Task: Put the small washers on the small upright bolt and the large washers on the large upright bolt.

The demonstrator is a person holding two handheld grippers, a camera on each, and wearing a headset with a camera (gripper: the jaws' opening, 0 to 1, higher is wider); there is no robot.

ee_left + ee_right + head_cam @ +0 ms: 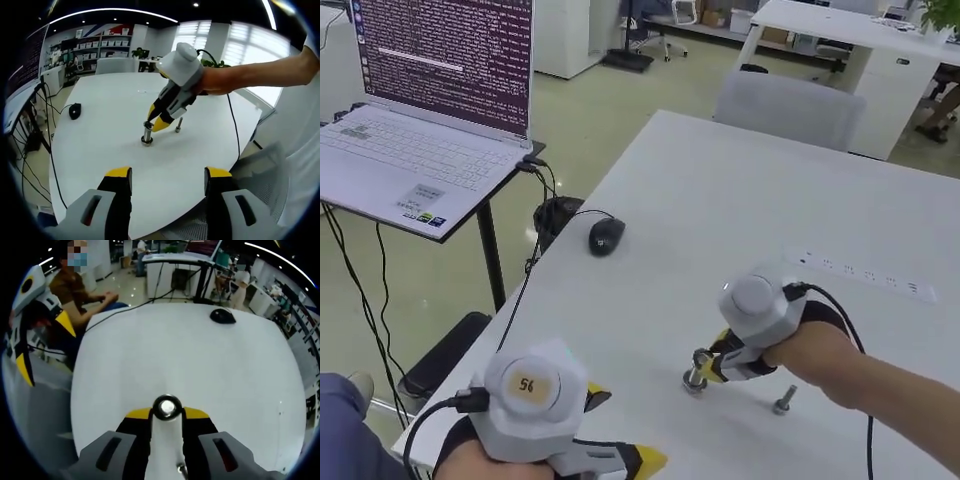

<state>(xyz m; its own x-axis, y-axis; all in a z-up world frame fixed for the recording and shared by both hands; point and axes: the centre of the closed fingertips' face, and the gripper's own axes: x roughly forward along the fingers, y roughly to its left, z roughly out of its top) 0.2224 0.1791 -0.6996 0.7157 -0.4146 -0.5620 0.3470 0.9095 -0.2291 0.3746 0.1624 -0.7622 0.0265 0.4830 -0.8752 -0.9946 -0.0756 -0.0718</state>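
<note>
The large upright bolt (696,375) (147,134) stands on the white table (720,200), with washers stacked at its foot. The small upright bolt (784,402) (178,125) stands a little to its right. My right gripper (708,366) (155,116) (167,413) is at the large bolt's top, its yellow tips shut on a large washer (167,407). My left gripper (620,430) (168,174) (45,345) hangs by the table's near edge, jaws wide apart and holding nothing.
A black mouse (606,235) (74,110) (222,316) lies mid-table to the left. A white power strip (865,275) lies at the right. A laptop (420,150) stands on a stand left of the table, and a grey chair (790,105) is behind it.
</note>
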